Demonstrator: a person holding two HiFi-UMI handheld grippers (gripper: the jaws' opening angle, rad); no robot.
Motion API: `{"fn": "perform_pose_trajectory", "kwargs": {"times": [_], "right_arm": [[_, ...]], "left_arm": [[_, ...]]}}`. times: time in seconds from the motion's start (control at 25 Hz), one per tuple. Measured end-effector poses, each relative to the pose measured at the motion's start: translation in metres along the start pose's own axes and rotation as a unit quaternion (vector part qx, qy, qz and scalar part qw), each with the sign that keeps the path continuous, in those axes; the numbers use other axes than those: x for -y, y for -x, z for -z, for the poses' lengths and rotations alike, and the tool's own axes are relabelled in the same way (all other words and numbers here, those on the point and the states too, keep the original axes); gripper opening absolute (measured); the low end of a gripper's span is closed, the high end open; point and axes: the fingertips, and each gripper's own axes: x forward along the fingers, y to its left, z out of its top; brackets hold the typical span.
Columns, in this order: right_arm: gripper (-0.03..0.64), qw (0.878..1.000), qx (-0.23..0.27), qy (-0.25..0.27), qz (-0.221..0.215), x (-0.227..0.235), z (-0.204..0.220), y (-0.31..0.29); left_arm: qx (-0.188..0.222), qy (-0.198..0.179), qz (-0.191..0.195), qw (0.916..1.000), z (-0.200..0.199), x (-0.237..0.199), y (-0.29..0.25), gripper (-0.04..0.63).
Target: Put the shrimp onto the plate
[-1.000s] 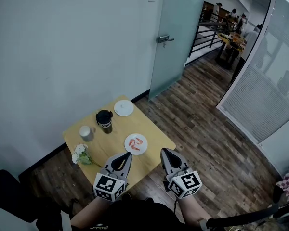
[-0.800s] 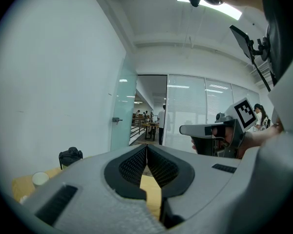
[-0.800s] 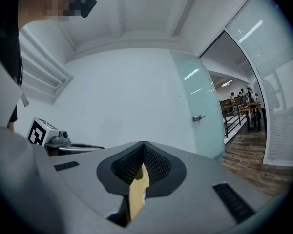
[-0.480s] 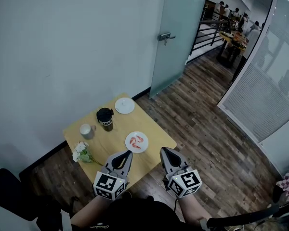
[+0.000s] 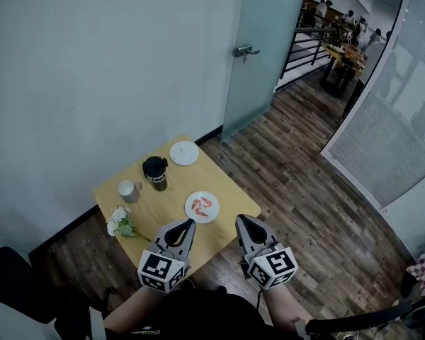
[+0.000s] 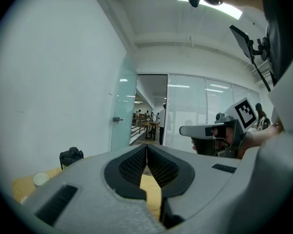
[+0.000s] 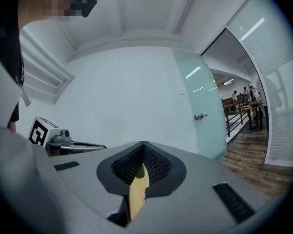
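Two orange-red shrimp (image 5: 201, 205) lie on a small white plate (image 5: 214, 214) near the front of a square wooden table (image 5: 156, 207). My left gripper (image 5: 187, 222) is held low before the table's near edge, its jaws shut with nothing between them; its tips (image 6: 146, 146) meet in the left gripper view. Beside it my right gripper (image 5: 241, 219) hovers off the table's front right corner, also shut and empty, with its tips (image 7: 143, 144) closed in the right gripper view. Both are short of the plate.
On the table stand a black cup (image 5: 155, 172), a white cup (image 5: 128, 190), a second white plate (image 5: 184, 152) at the far corner and white flowers (image 5: 119, 223) at the left edge. A wall runs behind, a glass door (image 5: 258, 55) at the right, and wood floor around.
The head view has shifted a little, so the table sits slightly higher in the picture. Both grippers stay shut and have hardly moved.
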Motion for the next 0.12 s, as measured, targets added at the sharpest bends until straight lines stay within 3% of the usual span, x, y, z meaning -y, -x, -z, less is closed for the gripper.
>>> {"fn": "perform_pose_trajectory", "kwargs": {"times": [0.12], "right_arm": [[0.002,1.000,-0.001,0.003,-0.002,-0.0008,-0.0001,-0.0025]], "left_arm": [[0.002,-0.001,0.001,1.0000,-0.0010,-0.0019,-0.0010,0.005]]}}
